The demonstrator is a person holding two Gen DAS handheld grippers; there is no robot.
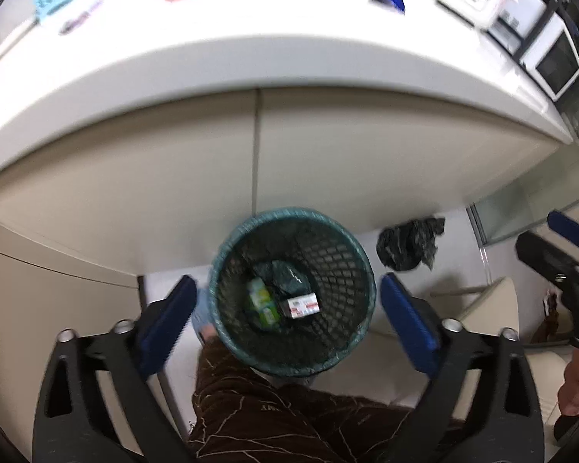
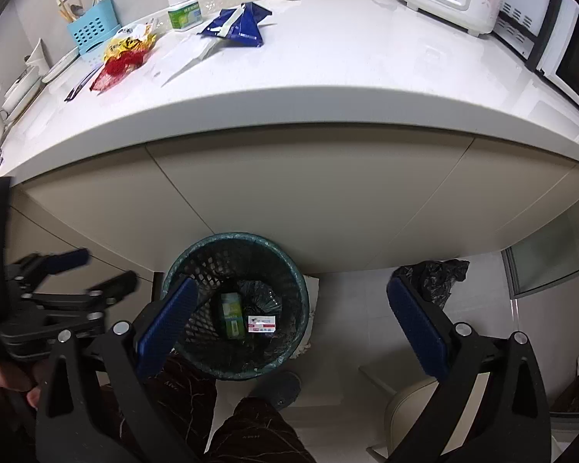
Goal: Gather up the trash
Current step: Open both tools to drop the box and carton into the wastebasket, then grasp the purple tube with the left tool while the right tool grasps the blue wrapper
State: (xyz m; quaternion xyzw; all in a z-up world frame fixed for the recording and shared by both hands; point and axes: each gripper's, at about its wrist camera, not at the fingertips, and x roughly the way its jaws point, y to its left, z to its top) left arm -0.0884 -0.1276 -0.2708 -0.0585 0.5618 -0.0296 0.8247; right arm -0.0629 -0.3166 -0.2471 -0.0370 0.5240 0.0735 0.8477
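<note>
Two boxes (image 2: 247,314) lie in the bin (image 2: 235,306); both hand-held grippers, left (image 1: 287,322) and right (image 2: 289,328), are wide and empty; wrappers (image 2: 129,52) remain on the table (image 2: 328,88).

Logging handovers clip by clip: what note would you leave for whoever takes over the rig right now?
Left gripper: open, empty, over the bin.
Right gripper: open, empty, beside it.
Mesh wastebasket: on the floor by the counter, holding a green carton and a small white box.
Done: those two are binned.
Left: on the countertop, the red-and-yellow wrapper, the blue packet and the clear wrapper. The black bag on the floor may be trash too.
</note>
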